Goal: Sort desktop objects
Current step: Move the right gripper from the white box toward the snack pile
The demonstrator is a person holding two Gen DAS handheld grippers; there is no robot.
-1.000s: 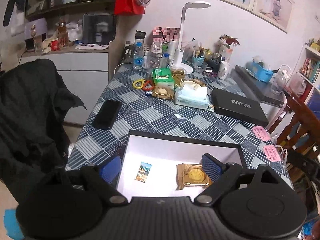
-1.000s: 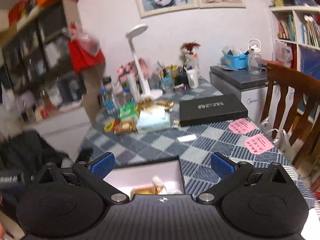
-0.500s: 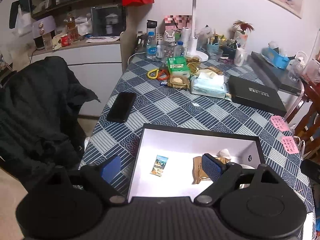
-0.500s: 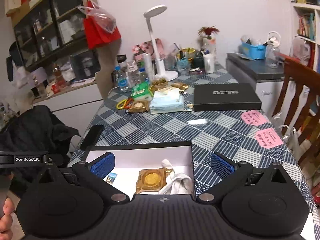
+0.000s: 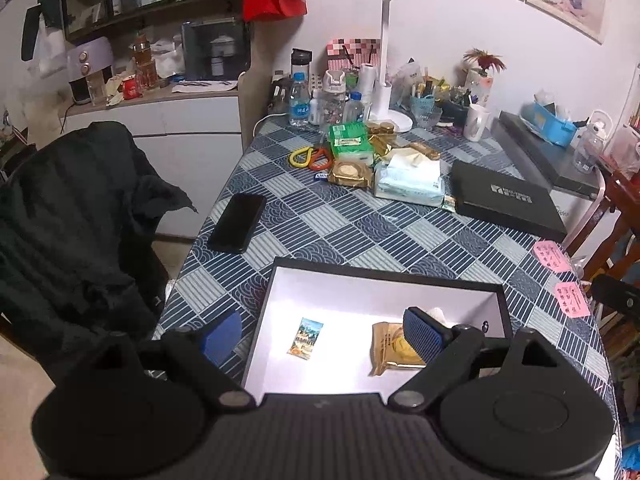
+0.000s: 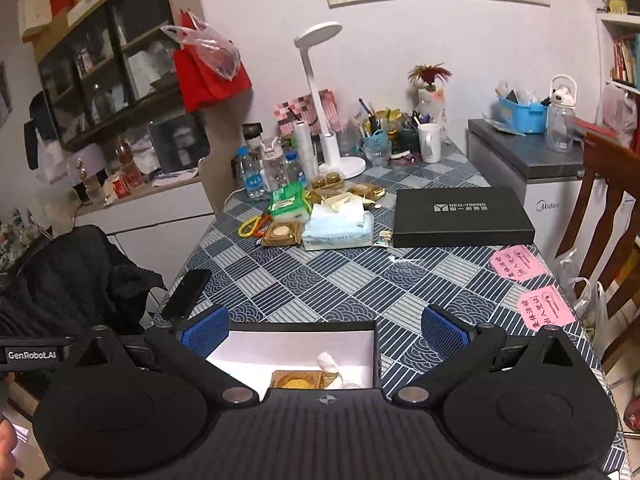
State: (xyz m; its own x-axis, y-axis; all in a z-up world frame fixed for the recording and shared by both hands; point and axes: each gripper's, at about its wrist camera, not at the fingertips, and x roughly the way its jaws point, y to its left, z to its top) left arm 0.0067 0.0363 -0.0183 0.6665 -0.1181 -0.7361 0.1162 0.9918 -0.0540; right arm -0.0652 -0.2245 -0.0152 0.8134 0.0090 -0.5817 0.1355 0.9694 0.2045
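Observation:
An open black box with a white inside (image 5: 360, 288) sits at the table's near edge; it also shows in the right wrist view (image 6: 296, 336). In it lie a small snack packet (image 5: 306, 338), a gold packet (image 5: 390, 350) and a white crumpled thing (image 5: 438, 314). My left gripper (image 5: 322, 336) is open and empty above the box. My right gripper (image 6: 324, 330) is open and empty above the box's far rim. Mid-table lie another gold packet (image 5: 350, 172), a tissue pack (image 5: 410, 180), a green pack (image 5: 350, 146) and coloured rings (image 5: 310, 158).
A black phone (image 5: 238, 222) lies at the table's left edge. A black lid (image 5: 506, 204) lies at the right, with two pink notes (image 6: 532, 280) near it. Bottles, a lamp (image 5: 390, 52) and cups crowd the far end. A chair with a dark coat (image 5: 72, 216) stands left.
Both grippers drew back and rose a little over the box, staying open. The right view swung from the left to face the table squarely.

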